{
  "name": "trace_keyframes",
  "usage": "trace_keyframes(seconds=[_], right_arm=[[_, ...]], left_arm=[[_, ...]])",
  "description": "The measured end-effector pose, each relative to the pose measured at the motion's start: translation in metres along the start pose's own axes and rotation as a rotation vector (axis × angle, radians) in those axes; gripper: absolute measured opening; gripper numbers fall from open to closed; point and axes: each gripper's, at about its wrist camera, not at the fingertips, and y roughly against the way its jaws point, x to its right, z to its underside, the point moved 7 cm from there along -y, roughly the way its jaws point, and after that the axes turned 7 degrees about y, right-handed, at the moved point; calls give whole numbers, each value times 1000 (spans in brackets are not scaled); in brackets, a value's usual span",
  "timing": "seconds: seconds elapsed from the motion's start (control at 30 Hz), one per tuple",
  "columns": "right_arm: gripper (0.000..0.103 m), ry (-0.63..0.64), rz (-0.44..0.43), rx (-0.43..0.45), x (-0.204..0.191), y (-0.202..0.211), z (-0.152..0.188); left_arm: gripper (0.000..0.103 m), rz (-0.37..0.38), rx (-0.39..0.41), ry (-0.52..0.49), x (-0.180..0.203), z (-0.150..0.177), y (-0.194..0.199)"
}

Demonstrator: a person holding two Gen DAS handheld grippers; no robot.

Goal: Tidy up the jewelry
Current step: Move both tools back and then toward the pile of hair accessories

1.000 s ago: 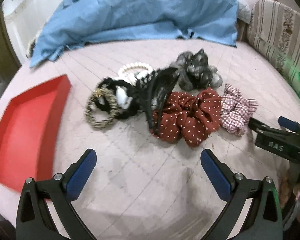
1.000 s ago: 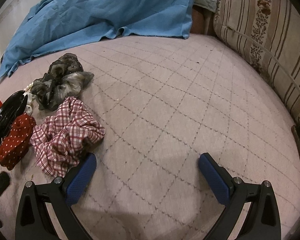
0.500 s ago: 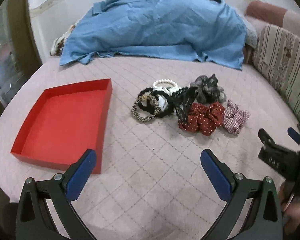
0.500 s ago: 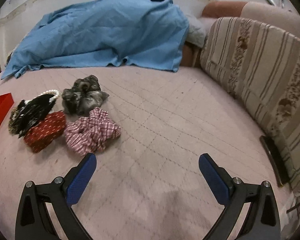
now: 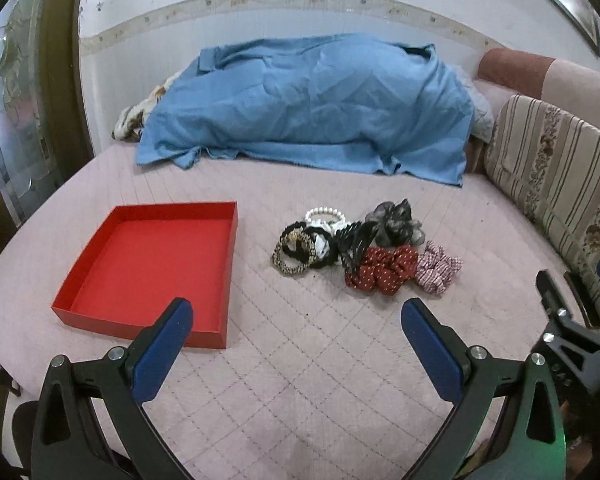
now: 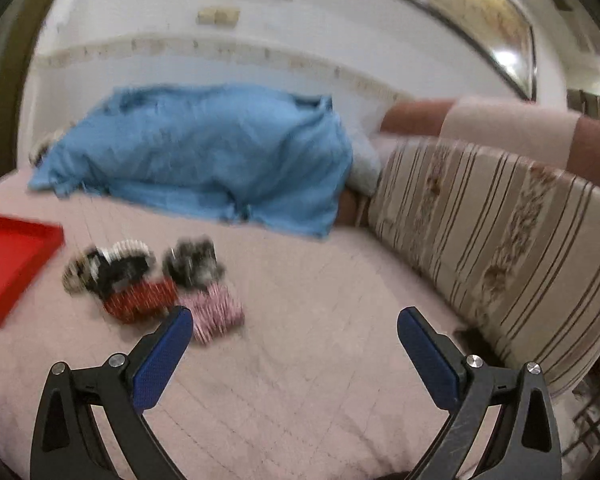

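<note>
Both held wide and empty above the bed [image 5: 308,360], left hand-held gripper [image 5: 296,332] and right hand-held gripper [image 6: 294,340], with hair ties and scrunchies [image 5: 364,246] heaped just beside the empty red tray [image 5: 228,280], likely for short transfers.

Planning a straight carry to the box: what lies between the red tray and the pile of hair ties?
Only bare pink quilted bedcover separates the red tray from the leopard-print hair tie at the pile's edge, seen clearly in the left wrist view.
</note>
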Motion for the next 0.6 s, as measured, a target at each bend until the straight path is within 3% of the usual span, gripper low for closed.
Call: trace_keyframes(seconds=[0.07,0.23,0.33,0.6], right_arm=[[103,-30,-28,44,1,12,-9],[103,-61,-61,-33,2,14,-13],[103,-29,-27,8,3,28,-23],[103,-16,-47,125,3,62,-62]], left_arm=[[103,4,25,1,0,-3,9],[103,12,76,11,-2,-9,30],[103,18,94,16,-4,-12,40],[103,15,92,24,-8,-13,46]])
